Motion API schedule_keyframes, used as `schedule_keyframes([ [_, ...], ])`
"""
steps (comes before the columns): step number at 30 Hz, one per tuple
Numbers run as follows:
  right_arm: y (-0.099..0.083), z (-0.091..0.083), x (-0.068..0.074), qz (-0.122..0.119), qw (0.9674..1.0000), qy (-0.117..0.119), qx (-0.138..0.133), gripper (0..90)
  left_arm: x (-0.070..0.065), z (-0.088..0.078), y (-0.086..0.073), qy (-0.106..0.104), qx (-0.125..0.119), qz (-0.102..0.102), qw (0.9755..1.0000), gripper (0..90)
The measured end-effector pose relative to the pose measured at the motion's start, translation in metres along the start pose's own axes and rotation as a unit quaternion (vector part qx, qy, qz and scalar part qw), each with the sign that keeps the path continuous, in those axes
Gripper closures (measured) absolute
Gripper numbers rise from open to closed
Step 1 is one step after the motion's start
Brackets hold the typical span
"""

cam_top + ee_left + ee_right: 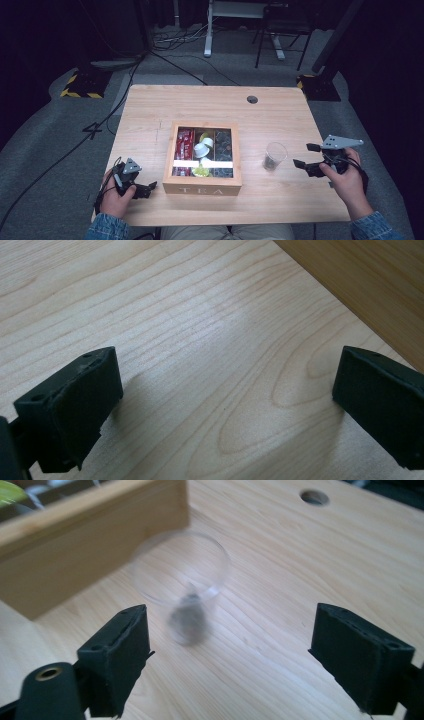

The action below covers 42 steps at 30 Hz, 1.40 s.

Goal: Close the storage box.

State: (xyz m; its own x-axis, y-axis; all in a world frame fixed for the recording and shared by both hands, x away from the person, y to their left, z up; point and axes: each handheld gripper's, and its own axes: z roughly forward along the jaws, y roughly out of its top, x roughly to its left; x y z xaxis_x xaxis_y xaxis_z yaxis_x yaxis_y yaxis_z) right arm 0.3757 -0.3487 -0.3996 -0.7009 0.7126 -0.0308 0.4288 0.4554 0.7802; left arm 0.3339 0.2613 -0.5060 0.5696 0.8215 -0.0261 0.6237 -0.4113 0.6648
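Standing on the table point(280, 115) at the tea box's point(202, 189) three o'clock, the clear cup point(275, 155) holds something small and dark. Right gripper point(303, 156) gapes empty beside it; left gripper point(150, 187) rests open at eight o'clock. Sachets remain boxed.

A pale wooden table point(280, 120) stands on grey carpet point(45, 150), with a round cable hole point(252, 99) near its far edge. Beyond it the room falls dark. Black cables point(165, 45) trail over the floor toward the white leg of a desk point(207, 35) and a black chair frame point(280, 40). Two stand bases edged in yellow and black stripes point(80, 85) sit at the table's far corners. Light falls from above, brightest on the tabletop.
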Motion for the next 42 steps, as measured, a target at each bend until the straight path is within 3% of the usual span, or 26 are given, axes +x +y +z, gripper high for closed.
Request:
schedule_keyframes([
  [8, -0.041, 0.015, -0.031, 0.045, 0.9977, -0.021, 0.046, 15.7, 0.002, 0.001, 0.001, 0.0, 0.0, 0.002, 1.0, 0.1],
  [13, -0.058, 0.024, -0.041, 0.058, 0.9959, -0.03, 0.063, 15.8, 0.002, 0.001, 0.001, 0.001, -0.001, 0.002, 1.0, 0.1],
  [15, -0.063, 0.027, -0.041, 0.063, 0.9951, -0.037, 0.067, 16.0, 0.002, 0.001, 0.001, 0.0, 0.001, 0.002, 1.0, 0.1],
  [17, -0.067, 0.028, -0.04, 0.052, 0.9952, -0.046, 0.069, 15.7, 0.002, 0.001, 0.001, 0.001, 0.001, 0.001, 1.0, 0.1],
  [19, -0.072, 0.029, -0.039, 0.06, 0.9953, -0.054, 0.053, 15.7, 0.002, 0.001, 0.001, 0.001, 0.001, 0.002, 1.0, 0.1],
  [26, -0.086, 0.04, -0.042, 0.083, 0.9936, -0.047, 0.06, 15.8, 0.002, 0.001, 0.001, 0.001, 0.001, 0.001, 1.0, 0.1],
  [29, -0.09, 0.044, -0.041, 0.08, 0.9934, -0.047, 0.068, 15.4, 0.002, 0.001, 0.001, 0.001, 0.001, 0.001, 1.0, 0.1],
  [34, -0.093, 0.046, -0.038, 0.077, 0.9936, -0.06, 0.057, 14.9, 0.002, 0.001, 0.001, 0.002, 0.001, 0.0, 1.0, 0.0],
  [36, -0.096, 0.049, -0.037, 0.079, 0.9937, -0.068, 0.04, 11.7, 0.002, 0.001, 0.001, 0.002, 0.001, -0.001, 1.0, 0.1],
  [42, -0.096, 0.049, -0.035, 0.08, 0.9932, -0.074, 0.04, 10.7, 0.002, 0.001, 0.002, 0.002, 0.001, -0.001, 1.0, 0.1],
])
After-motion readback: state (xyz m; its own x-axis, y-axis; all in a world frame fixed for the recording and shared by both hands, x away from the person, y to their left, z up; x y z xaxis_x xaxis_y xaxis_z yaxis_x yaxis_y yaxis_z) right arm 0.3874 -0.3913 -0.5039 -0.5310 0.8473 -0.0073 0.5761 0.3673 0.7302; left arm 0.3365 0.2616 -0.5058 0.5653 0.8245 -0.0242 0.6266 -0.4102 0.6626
